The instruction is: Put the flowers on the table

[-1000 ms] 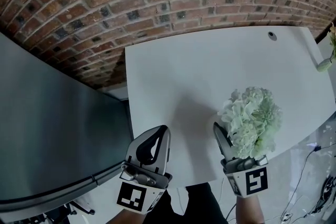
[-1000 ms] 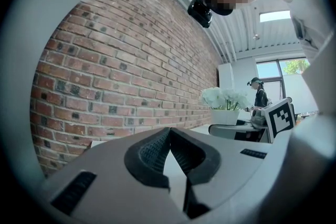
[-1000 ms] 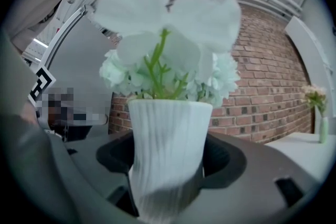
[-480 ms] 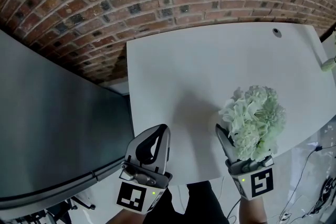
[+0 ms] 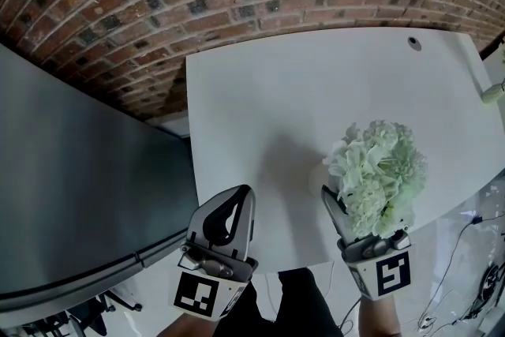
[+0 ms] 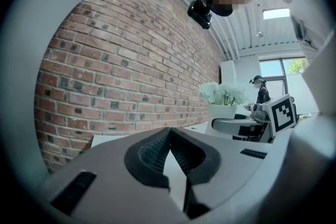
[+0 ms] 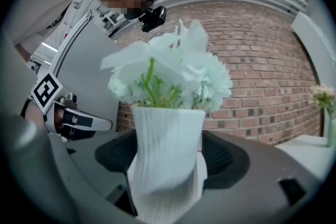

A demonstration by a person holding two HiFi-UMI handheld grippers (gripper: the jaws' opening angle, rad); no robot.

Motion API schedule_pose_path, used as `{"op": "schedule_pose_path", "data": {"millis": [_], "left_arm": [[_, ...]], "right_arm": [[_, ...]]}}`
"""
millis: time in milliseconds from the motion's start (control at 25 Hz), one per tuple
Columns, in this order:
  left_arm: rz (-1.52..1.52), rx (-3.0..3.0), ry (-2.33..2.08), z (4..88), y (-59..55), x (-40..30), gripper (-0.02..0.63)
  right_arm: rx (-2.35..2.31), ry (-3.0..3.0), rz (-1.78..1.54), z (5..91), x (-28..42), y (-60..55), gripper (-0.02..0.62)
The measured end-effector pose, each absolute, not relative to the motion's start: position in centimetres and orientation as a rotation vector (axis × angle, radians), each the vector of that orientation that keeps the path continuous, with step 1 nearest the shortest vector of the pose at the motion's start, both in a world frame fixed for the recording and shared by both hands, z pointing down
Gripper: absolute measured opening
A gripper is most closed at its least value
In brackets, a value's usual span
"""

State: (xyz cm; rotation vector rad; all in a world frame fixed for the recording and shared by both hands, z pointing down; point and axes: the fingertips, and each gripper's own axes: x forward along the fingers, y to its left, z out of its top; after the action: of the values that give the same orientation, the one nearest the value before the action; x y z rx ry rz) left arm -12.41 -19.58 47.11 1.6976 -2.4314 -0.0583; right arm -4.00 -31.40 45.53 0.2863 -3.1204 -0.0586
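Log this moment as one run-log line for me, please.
left gripper: shut, empty | right gripper: shut on white vase of flowers | position: over white table, near edge | contact: unclear
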Motion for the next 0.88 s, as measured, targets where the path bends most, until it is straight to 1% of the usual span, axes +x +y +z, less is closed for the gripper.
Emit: {"op": "schedule_pose_path", "data": {"millis": [560, 880], "left_arm": [[-0.069, 1.715, -2.403, 46.9, -19.0, -11.1, 0.006], [-0.084, 1.774, -2.344, 46.5, -18.5, -9.7, 0.006]], "right_arm": [[0.366, -3.049, -0.028, 46.7, -1.6, -31.2, 0.37], [0.396, -3.034, 0.064, 46.7, 0.0, -30.0, 0.37]]}}
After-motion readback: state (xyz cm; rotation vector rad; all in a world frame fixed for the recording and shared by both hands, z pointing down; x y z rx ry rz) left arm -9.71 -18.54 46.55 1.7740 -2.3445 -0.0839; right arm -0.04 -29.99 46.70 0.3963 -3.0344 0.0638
